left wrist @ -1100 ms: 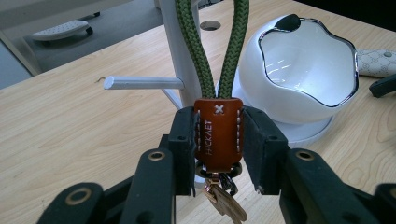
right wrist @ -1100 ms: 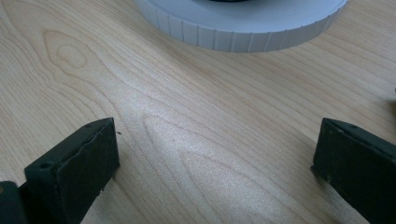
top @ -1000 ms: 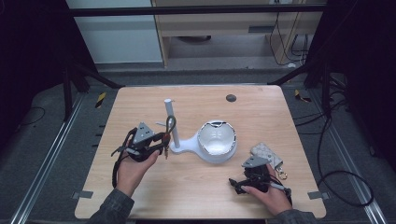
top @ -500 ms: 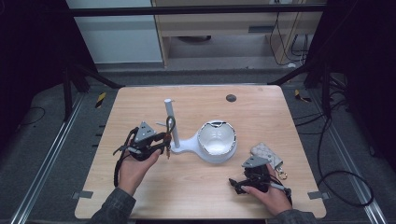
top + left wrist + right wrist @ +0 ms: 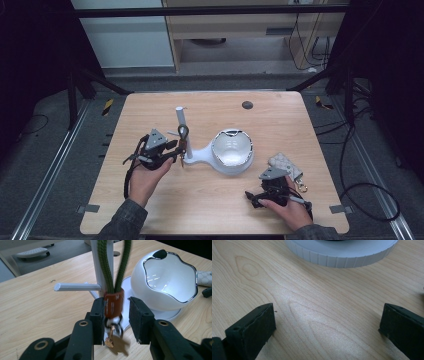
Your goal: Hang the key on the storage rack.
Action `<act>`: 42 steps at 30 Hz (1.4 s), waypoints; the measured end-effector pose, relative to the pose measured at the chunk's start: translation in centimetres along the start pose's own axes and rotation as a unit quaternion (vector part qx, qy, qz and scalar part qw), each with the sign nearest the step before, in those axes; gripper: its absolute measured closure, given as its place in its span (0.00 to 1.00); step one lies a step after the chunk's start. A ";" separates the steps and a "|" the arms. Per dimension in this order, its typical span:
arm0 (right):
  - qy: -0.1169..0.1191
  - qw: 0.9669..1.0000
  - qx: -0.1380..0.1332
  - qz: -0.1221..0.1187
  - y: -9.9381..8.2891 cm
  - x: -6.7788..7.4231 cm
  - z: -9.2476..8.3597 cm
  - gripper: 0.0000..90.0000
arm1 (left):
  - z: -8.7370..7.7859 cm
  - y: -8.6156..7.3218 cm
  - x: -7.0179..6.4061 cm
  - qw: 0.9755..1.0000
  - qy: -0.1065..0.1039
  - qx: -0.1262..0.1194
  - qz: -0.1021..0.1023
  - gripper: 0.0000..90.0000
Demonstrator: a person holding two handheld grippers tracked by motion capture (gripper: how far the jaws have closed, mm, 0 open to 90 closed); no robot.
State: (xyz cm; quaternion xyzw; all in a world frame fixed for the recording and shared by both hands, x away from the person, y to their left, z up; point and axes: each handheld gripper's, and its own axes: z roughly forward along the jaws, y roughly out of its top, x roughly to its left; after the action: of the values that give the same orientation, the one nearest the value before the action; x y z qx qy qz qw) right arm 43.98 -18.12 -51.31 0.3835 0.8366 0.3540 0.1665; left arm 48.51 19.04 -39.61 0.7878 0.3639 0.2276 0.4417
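Note:
A white stand with an upright post and a tilted bowl sits mid-table. A key ring's green cord loop rises in front of the post, above its brown leather tag; small keys dangle below. My left gripper has its jaws around the tag. One pad touches it, and a narrow gap shows at the other pad. My right gripper rests on the table near the front right edge, open and holding nothing. The stand's ribbed base rim lies just beyond it.
A side peg sticks out from the post. A patterned grey pouch lies by the right gripper. A small dark disc sits near the table's far edge. Bare wood spreads along the front.

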 end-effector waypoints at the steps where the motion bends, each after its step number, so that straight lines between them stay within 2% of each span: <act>1: 0.000 1.000 0.000 0.000 0.0 0.0 0.0 0.00 | 0.0 0.0 0.0 1.000 0.000 -0.001 -0.001 0.71; 8: 0.000 1.000 0.001 0.001 0.0 0.0 0.0 0.00 | -0.3 -0.4 0.1 1.000 0.006 0.003 0.007 0.63; 12: 0.000 1.000 0.000 0.001 0.0 0.0 0.0 0.00 | -0.7 -1.8 0.3 1.000 0.024 0.005 0.010 0.51; 15: 0.000 1.000 0.000 0.001 0.0 0.0 0.0 0.00 | -0.7 -3.1 0.7 0.999 0.040 0.007 0.008 0.39; 16: 0.000 1.000 0.000 0.001 0.0 0.0 0.0 0.00 | -0.7 -3.1 0.7 0.999 0.040 0.007 0.008 0.35; 17: 0.001 1.000 -0.001 -0.002 0.0 -0.1 0.0 0.00 | -0.5 -4.2 1.1 0.998 0.055 0.014 0.010 0.31; 19: 0.000 1.000 -0.001 -0.002 0.0 -0.1 0.0 0.00 | -0.2 -5.4 1.8 0.997 0.071 0.024 0.010 0.26; 20: 0.000 1.000 -0.001 -0.002 0.0 -0.1 0.0 0.00 | -0.2 -5.4 1.8 0.997 0.071 0.024 0.010 0.23; 21: 0.000 1.000 -0.001 -0.002 0.0 -0.1 0.0 0.00 | 0.3 -6.5 2.7 0.996 0.077 0.038 0.000 0.20; 22: 0.000 1.000 -0.001 -0.002 0.0 -0.1 0.0 0.00 | 0.3 -6.5 2.7 0.996 0.077 0.038 0.000 0.19; 23: 0.001 1.000 -0.001 -0.002 0.0 -0.1 0.0 0.00 | 0.7 -7.2 3.5 0.996 0.076 0.055 0.000 0.16; 24: 0.001 1.000 -0.001 -0.002 0.0 -0.1 0.0 0.00 | 0.7 -7.2 3.5 0.996 0.076 0.055 0.000 0.15; 25: 0.001 1.000 -0.001 -0.002 0.0 -0.1 0.0 0.00 | 0.8 -7.8 4.0 0.994 0.091 0.063 0.008 0.14; 28: 0.003 1.000 0.000 0.000 0.0 0.0 0.0 0.00 | 0.9 -8.4 4.4 0.994 0.087 0.071 0.003 0.10; 29: 0.005 1.000 0.000 -0.006 0.0 -0.1 -0.1 0.02 | 1.2 -8.9 4.6 0.994 0.074 0.082 -0.002 0.09; 32: 0.004 1.000 0.001 -0.012 0.0 -0.1 -0.2 0.03 | 1.5 -9.3 4.6 0.993 0.068 0.095 0.000 0.08; 34: -0.005 1.000 -0.006 -0.024 0.1 0.1 -0.6 0.04 | 1.9 -9.6 4.7 0.992 0.067 0.103 -0.005 0.07; 38: -0.014 0.999 -0.017 -0.025 0.2 0.0 -1.0 0.05 | 2.3 -9.9 4.7 0.991 0.057 0.117 -0.017 0.07; 39: -0.025 0.999 -0.020 -0.025 0.3 -0.2 -1.2 0.05 | 2.5 -10.0 4.7 0.990 0.061 0.125 -0.012 0.06; 42: -0.031 0.999 -0.025 -0.018 0.3 -0.4 -1.6 0.05 | 2.5 -10.1 4.8 0.989 0.065 0.129 -0.014 0.06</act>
State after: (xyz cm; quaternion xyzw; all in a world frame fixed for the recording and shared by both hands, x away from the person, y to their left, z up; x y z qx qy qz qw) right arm 43.52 -18.97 -49.97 0.3751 0.8283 0.3601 0.2084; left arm 49.50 24.88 -49.40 0.8164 0.4291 0.2231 0.3155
